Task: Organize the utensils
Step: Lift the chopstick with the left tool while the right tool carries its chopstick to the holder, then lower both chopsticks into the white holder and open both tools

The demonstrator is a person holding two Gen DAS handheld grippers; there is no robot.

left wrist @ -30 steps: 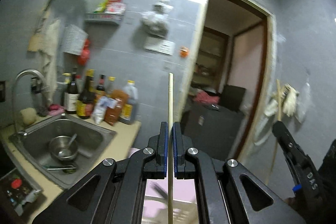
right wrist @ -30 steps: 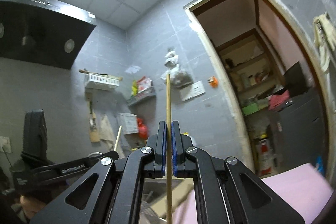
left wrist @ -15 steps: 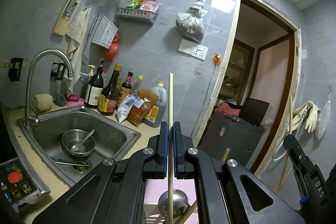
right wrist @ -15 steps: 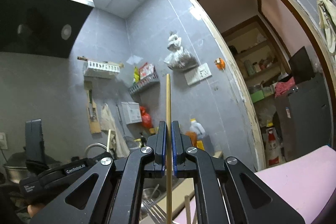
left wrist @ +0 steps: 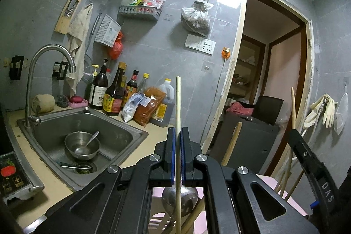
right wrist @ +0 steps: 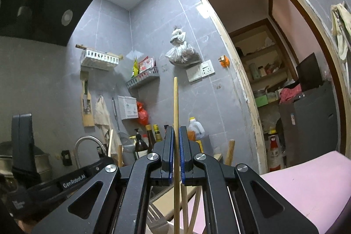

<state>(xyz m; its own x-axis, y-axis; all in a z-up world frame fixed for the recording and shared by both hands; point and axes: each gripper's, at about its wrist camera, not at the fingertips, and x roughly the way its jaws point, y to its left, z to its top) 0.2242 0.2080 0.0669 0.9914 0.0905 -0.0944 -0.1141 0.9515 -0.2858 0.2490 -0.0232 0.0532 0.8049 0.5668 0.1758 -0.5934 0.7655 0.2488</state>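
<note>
We hold two grippers in a grey-tiled kitchen, and each one is clamped on a single wooden chopstick standing upright between its blue pads. The left gripper [left wrist: 178, 135] pinches a pale chopstick [left wrist: 178, 106] whose top rises well above the jaws, while its lower end runs down in front of a steel ladle [left wrist: 181, 196] lying beneath us over a pink surface [left wrist: 291, 205]. The right gripper [right wrist: 174, 135] pinches a slightly darker chopstick [right wrist: 175, 106] in the same way, upright, with its lower end among other wooden handles [right wrist: 185, 205] and the tines of a fork [right wrist: 156, 214] just below. To our left sits a steel sink [left wrist: 122, 133] holding a metal bowl [left wrist: 81, 146] with a spoon [left wrist: 92, 138] in it, under a curved tap [left wrist: 43, 71]. Sauce bottles [left wrist: 114, 93] line the counter behind it.
</note>
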